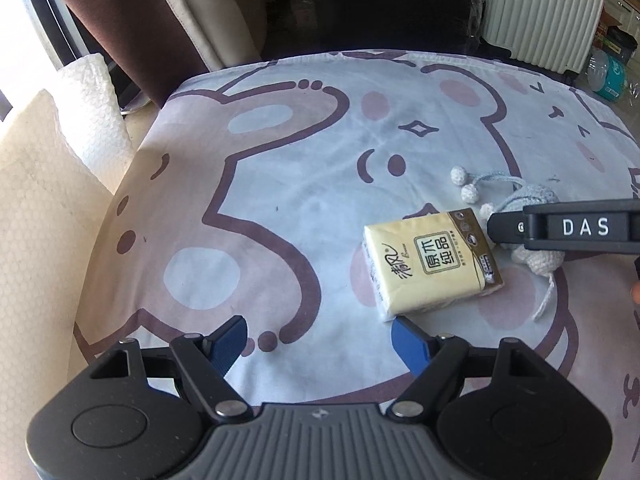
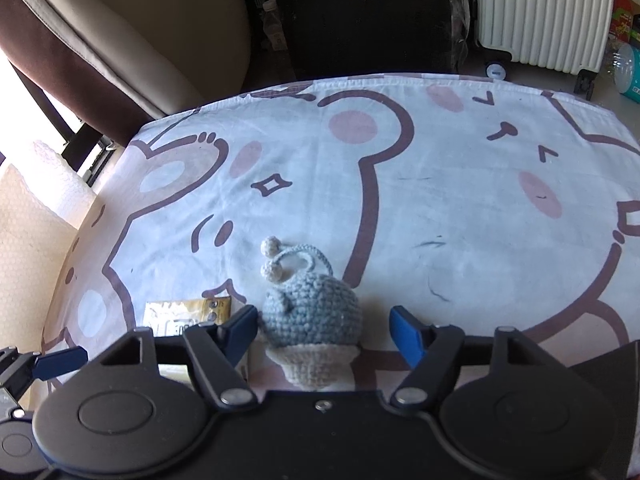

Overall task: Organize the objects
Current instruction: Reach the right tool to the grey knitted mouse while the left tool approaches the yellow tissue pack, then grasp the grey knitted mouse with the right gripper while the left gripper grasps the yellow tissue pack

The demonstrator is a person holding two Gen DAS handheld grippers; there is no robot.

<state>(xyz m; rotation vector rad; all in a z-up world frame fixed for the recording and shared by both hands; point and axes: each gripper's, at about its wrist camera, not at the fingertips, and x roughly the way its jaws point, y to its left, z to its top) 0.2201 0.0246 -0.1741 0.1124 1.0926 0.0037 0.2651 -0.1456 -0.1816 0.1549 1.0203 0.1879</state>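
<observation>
jaws of both grippers stand wide; right gripper (image 2: 324, 330) straddles crochet toy (image 2: 310, 316).

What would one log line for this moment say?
left gripper: open, empty | right gripper: open around crochet pouch | tissue pack: on cloth

Tissue pack (image 1: 432, 261) on bear-print cloth (image 1: 280, 184), crochet toy (image 1: 532, 216) beside, left hand-held gripper (image 1: 320, 338) agape nr pack

Each handheld gripper, the left gripper (image 1: 320, 336) and the right gripper (image 2: 322, 330), has black linkage arms, silver rivets and blue ribbed fingertips (image 1: 231, 342) at the bottom of the frame. The left one's base is ribbed grey. White letters "DAS" mark the right gripper's black side at the right edge of the left view.
</observation>
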